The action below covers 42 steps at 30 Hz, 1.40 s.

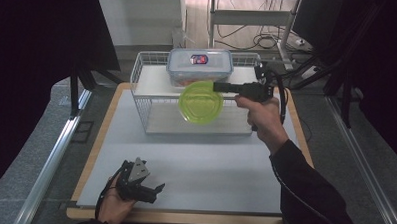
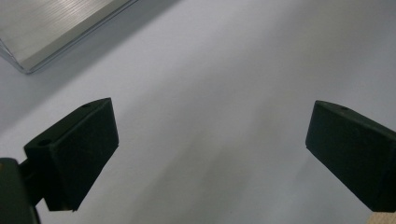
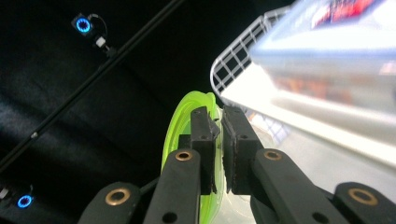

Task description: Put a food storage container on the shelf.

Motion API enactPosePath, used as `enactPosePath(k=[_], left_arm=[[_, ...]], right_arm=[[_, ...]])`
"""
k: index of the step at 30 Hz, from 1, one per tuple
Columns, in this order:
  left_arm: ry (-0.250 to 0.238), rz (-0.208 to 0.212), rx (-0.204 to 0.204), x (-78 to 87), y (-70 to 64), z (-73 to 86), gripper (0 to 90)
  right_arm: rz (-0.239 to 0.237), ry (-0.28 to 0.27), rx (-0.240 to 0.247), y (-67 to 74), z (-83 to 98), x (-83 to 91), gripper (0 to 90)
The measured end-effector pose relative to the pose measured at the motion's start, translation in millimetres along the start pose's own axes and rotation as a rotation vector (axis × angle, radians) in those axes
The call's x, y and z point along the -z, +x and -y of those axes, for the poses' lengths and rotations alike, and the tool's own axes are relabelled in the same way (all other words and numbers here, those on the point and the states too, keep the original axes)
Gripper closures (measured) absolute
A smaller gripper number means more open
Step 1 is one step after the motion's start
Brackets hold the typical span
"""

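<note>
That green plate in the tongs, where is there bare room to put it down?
The white mat lies bare between the wire rack and the left tongs. The rack's lower shelf looks free too. The upper shelf is crowded by the lidded container, beside the green plate.

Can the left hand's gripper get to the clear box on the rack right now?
Probably not directly: the green plate, held by the right gripper, hangs before the clear box. The left gripper sits open at the table's near edge.

A white wire rack point(image 1: 146, 97) stands at the far side of the white mat point(image 1: 199, 167) — a clear lidded container point(image 1: 200, 64) on its upper shelf, seemingly holding something orange.
</note>
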<state>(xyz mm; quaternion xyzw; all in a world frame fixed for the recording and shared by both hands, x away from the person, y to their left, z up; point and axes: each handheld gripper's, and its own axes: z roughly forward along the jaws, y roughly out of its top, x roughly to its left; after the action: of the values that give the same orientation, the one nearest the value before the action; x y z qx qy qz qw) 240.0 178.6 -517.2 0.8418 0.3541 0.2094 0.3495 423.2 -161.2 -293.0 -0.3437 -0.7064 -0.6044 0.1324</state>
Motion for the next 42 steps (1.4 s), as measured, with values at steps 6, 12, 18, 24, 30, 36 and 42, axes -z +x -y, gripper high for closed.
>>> enactPosePath(k=[6,12,18,24,30,36,42], left_arm=[[-0.001,0.001,-0.002,-0.3,-0.5,0.0,2.2],[0.002,0.001,-0.010,0.1,-0.1,-0.1,2.3],[-0.007,0.003,-0.014,0.3,-1.3,-0.4,2.4],[-0.008,0.009,-0.021,-0.3,-1.9,-0.3,2.5],[-0.009,0.011,-0.029,-0.6,-2.4,-0.1,2.6],[-0.001,0.011,-0.039,-1.3,-2.6,0.1,2.6],[0.001,0.014,-0.040,-2.5,-3.4,0.2,2.7]], right_arm=[[0.037,-0.042,0.012,9.7,-33.5,3.3,84.4],[0.085,-0.104,0.020,10.3,-65.8,0.6,84.4],[0.147,-0.150,-0.011,-3.2,-89.4,-11.7,84.4],[0.182,-0.178,-0.056,-21.9,-101.8,-30.4,84.3],[0.217,-0.190,-0.097,-36.6,-106.8,-45.8,84.0],[0.310,-0.215,-0.092,-42.0,-108.0,-52.3,79.7],[0.386,-0.226,-0.069,-46.0,-105.4,-54.7,74.6]])
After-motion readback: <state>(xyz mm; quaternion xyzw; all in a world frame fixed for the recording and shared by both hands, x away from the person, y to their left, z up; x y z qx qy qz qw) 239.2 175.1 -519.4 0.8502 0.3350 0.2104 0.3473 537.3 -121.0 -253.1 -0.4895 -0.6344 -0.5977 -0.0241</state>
